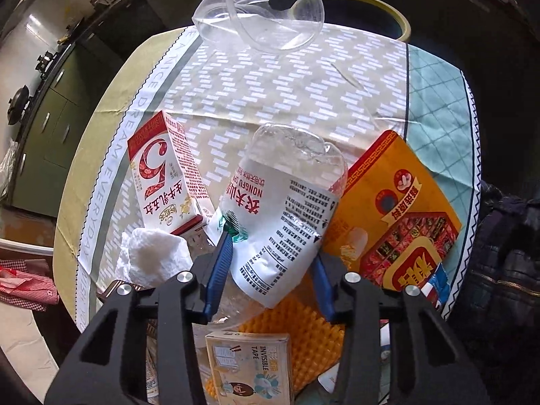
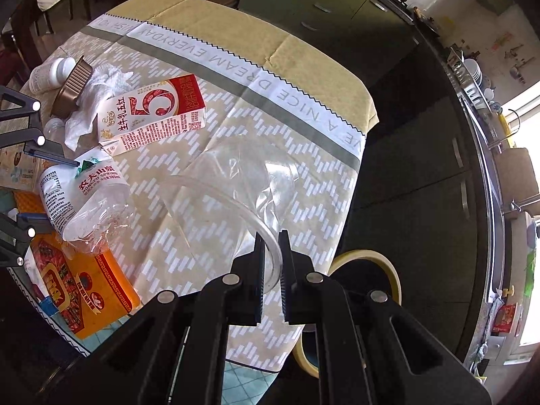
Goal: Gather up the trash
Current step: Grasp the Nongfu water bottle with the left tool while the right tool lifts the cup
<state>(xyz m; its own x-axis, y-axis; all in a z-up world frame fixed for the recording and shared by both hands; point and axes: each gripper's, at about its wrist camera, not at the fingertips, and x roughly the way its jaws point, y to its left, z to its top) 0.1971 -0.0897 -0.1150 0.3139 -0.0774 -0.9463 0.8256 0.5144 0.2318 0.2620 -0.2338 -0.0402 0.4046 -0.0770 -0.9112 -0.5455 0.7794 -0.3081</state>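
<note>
My left gripper (image 1: 273, 246) is closed around a crushed clear water bottle (image 1: 283, 185) with a white label; its blue fingers (image 1: 219, 260) press the bottle's sides. The bottle also shows in the right wrist view (image 2: 87, 199). My right gripper (image 2: 271, 236) is shut on the rim of a clear plastic cup (image 2: 236, 182), held above the table's far edge; the cup shows at the top of the left wrist view (image 1: 266, 17). A red-and-white milk carton (image 1: 165, 175) and crumpled white tissue (image 1: 155, 256) lie left of the bottle. An orange snack bag (image 1: 395, 222) lies to its right.
The patterned tablecloth (image 1: 287, 84) covers the table. A bin with a yellow rim (image 2: 368, 260) stands beyond the table edge. A tape box (image 1: 249, 368) and orange textured mat (image 1: 314, 334) lie under my left gripper. A brown foil cup (image 2: 72, 84) and white pill bottle (image 2: 50, 74) sit beside the tissue.
</note>
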